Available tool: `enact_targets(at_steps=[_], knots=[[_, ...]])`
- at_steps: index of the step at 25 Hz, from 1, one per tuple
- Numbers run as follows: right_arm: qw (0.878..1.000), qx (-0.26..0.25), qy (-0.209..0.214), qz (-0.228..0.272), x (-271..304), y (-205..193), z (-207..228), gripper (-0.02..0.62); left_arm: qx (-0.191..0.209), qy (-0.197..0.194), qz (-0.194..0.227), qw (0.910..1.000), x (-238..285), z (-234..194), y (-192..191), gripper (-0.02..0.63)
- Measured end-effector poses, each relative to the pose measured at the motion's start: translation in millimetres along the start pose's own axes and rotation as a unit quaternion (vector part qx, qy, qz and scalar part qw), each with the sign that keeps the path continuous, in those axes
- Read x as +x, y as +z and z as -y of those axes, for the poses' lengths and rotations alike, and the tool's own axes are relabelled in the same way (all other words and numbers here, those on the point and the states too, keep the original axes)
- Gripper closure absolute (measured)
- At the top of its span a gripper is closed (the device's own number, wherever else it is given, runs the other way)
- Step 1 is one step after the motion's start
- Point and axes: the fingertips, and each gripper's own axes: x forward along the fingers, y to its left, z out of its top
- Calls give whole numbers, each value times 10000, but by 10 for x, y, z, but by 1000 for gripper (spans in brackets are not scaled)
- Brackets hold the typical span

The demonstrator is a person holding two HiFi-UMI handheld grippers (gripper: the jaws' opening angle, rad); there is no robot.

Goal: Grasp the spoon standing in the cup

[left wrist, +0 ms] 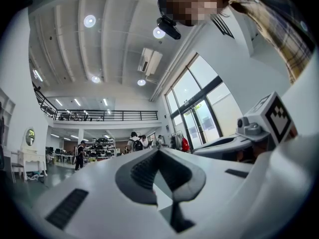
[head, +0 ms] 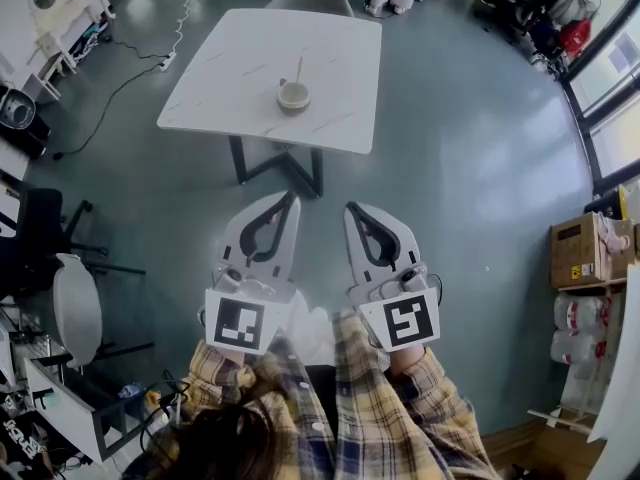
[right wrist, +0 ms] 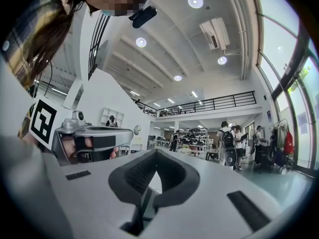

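The thin wooden spoon [head: 298, 69] stands nearly upright in the small beige cup [head: 293, 96] on the white marbled tabletop [head: 240, 68], upper centre of the head view. The 2 tools, left tool [head: 289, 198] and right tool [head: 352, 208], are held lower centre, well apart from it, jaws closed on nothing, tips pointed up-frame. The left tool is judged better aligned.

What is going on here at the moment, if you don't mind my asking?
A person in a plaid shirt stands back from a white table, holding a gripper in each hand. The left gripper and the right gripper both point toward the table, their fingers closed together with nothing between them. On the table sits a cup with a spoon standing in it, untouched. The reach for the spoon has not yet begun.
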Motion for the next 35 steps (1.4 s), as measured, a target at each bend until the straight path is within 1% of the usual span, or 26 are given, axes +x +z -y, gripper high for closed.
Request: enact_targets(at_steps=[6, 9, 12, 18, 23, 27, 31, 35], knots=[[9999, 40, 108, -35, 85, -72, 67, 580, 49, 121, 24, 9999, 79, -68, -21, 588], [9999, 10, 166, -36, 260, -117, 112, 580, 86, 164, 23, 9998, 194, -204, -81, 588], [9997, -56, 222, -65, 522, -181, 177, 580, 7, 217, 89, 9997, 372, -398, -149, 588], [9994, -110, 290, -157, 1421, -377, 354, 580, 118, 142, 118, 9998, 936, -1028, -400, 588], [9991, -72, 213, -364, 2273, -532, 569, 580, 53, -10, 44, 10000, 1535, -1697, -590, 588], [9987, -29, 107, -496, 2848, -613, 781, 580, -5, -113, -31, 9999, 1963, -2173, -725, 588], [9983, -19, -29, -589, 3293, -682, 950, 580, -104, -282, -81, 9995, 2282, -2502, -879, 588], [9972, -29, -164, -726, 3631, -765, 1087, 580, -254, -487, -129, 9984, 2556, -2725, -1027, 588]])
